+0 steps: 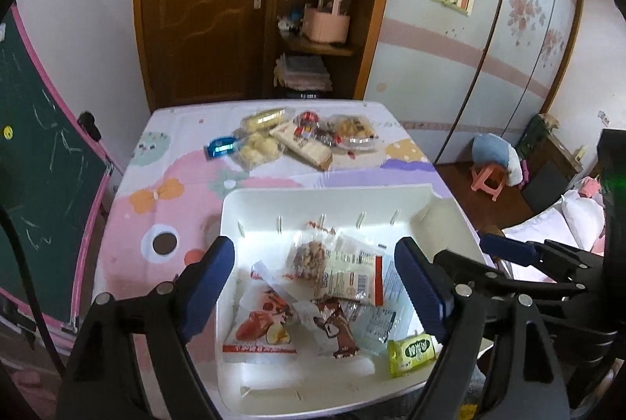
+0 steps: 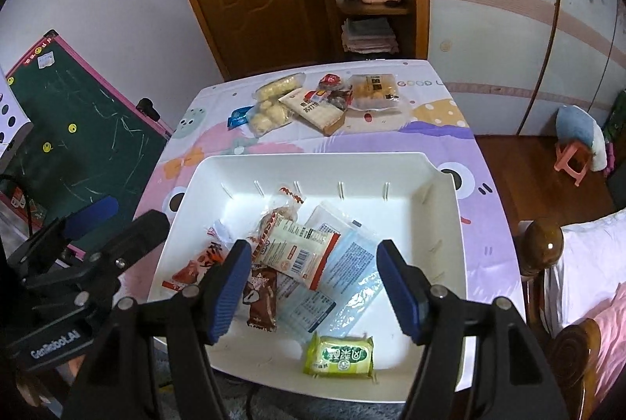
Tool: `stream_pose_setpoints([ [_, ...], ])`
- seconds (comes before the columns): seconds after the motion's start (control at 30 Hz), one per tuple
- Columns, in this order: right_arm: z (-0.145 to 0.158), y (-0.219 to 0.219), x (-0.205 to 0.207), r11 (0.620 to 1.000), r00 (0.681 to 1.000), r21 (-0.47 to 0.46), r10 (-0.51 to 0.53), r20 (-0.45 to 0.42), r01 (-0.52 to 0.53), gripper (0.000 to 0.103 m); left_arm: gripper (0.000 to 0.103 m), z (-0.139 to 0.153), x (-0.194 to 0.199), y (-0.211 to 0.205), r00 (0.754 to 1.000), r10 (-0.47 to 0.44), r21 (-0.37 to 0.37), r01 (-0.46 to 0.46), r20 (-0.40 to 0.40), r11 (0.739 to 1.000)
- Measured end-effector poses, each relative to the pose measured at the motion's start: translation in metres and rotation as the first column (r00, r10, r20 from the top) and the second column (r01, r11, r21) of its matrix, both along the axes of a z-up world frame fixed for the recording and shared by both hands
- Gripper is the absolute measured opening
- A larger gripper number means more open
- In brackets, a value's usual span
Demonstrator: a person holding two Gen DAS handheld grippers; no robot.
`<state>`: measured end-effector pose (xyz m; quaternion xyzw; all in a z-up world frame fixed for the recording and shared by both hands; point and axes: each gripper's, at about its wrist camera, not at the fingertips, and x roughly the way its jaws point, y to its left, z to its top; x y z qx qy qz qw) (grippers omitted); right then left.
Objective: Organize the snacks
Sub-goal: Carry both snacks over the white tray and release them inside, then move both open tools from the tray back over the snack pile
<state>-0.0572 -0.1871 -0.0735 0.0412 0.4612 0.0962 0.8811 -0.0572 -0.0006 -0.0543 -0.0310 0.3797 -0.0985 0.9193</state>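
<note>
A white bin (image 1: 250,201) (image 2: 450,224) sits at the near end of the table and holds several snack packets, among them a green packet (image 1: 412,351) (image 2: 339,355), a brown chocolate packet (image 2: 261,297) and a red-and-white packet (image 1: 262,326). A pile of loose snacks (image 1: 301,138) (image 2: 313,103) lies at the table's far end, with a blue packet (image 1: 221,147) (image 2: 239,117) at its left. My left gripper (image 1: 317,287) hangs open and empty above the bin. My right gripper (image 2: 313,287) is open and empty above the bin too, and shows in the left wrist view (image 1: 504,248).
The table has a pink and purple cartoon cloth (image 1: 164,209) (image 2: 430,130). A green chalkboard (image 1: 35,154) (image 2: 90,146) leans at the left. A wooden door and shelf (image 1: 313,9) stand behind. A bed (image 2: 579,283) and a pink stool (image 2: 573,162) are at the right.
</note>
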Motion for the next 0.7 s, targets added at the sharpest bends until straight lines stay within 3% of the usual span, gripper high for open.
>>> stream_pose_setpoints([
  [0.2, -0.001, -0.001, 0.0, 1.0, 1.0, 0.011, -0.003, -0.001, 0.003, 0.067, 0.084, 0.001, 0.002, -0.002, 1.0, 0.014, 0.027, -0.014, 0.005, 1.0],
  [0.53, -0.002, -0.005, 0.002, 1.0, 1.0, 0.02, -0.008, -0.005, 0.008, 0.067, 0.084, -0.004, 0.012, -0.003, 0.994, -0.062, -0.067, 0.056, -0.091, 0.996],
  [0.7, -0.004, -0.004, 0.004, 1.0, 1.0, 0.025, -0.002, -0.009, 0.002, 0.067, 0.084, -0.004, 0.014, -0.002, 0.993, -0.063, -0.072, 0.057, -0.098, 0.996],
])
